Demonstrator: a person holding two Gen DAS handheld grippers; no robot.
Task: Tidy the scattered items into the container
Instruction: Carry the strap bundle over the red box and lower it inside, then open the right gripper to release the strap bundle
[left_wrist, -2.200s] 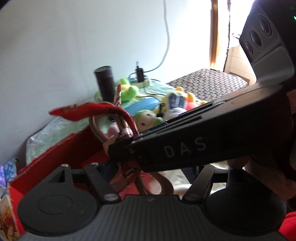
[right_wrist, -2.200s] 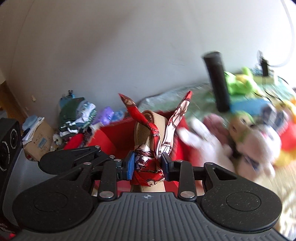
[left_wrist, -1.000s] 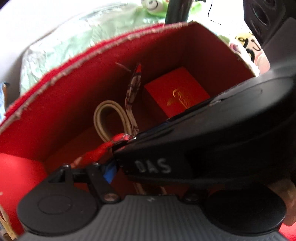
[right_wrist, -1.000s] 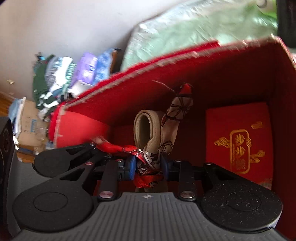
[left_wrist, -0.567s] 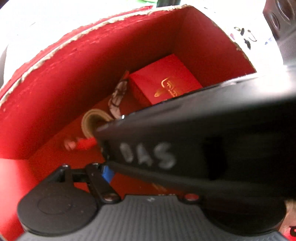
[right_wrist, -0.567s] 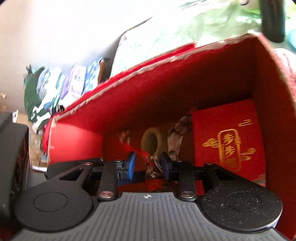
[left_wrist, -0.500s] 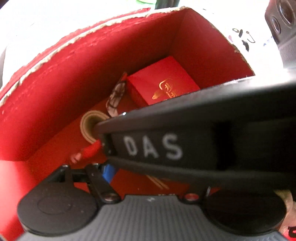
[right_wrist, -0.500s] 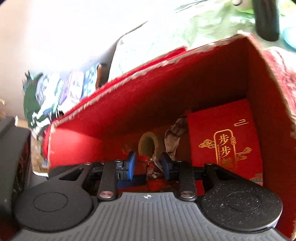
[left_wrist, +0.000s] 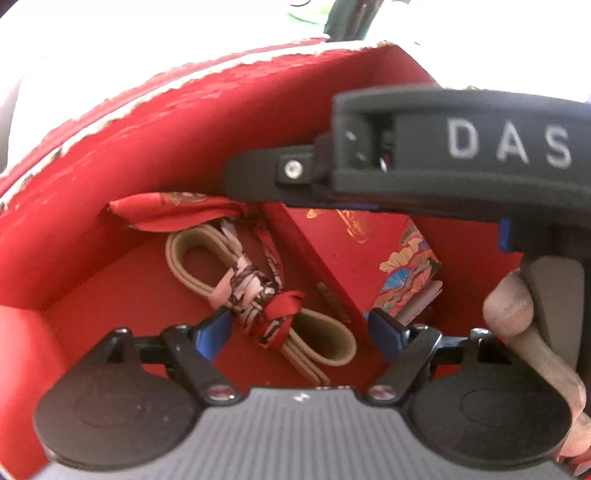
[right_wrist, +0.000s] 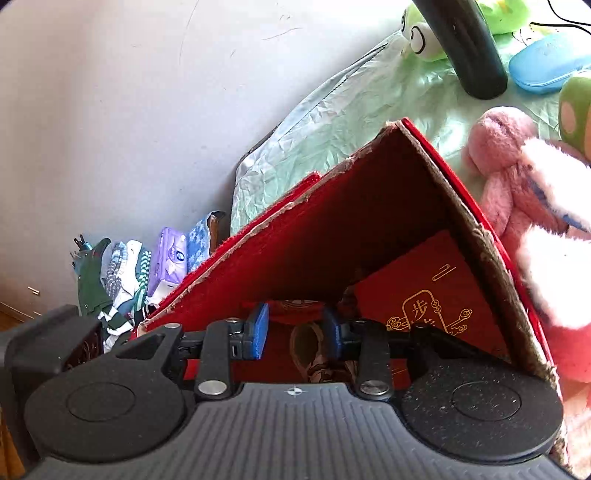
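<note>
A beige belt tied with a red patterned scarf (left_wrist: 258, 291) lies on the floor of the red box (left_wrist: 155, 147), beside a red gift box (left_wrist: 362, 254) with gold print. My left gripper (left_wrist: 299, 328) is open just above the belt and holds nothing. My right gripper (right_wrist: 295, 332) is open at the red box's (right_wrist: 332, 229) near rim, with the belt (right_wrist: 314, 354) below it. The right gripper's body (left_wrist: 424, 155) crosses the top right of the left wrist view.
A pink plush toy (right_wrist: 524, 192) leans against the box's right wall. A black cylinder (right_wrist: 469, 48), green plush (right_wrist: 421, 37) and blue case (right_wrist: 546, 66) lie on the green sheet behind. Folded clothes and tissue packs (right_wrist: 140, 269) sit at the left by the wall.
The right gripper carried the scarf-tied belt down into the red box, let go of it and drew back up to the rim. The belt now lies on the box floor.
</note>
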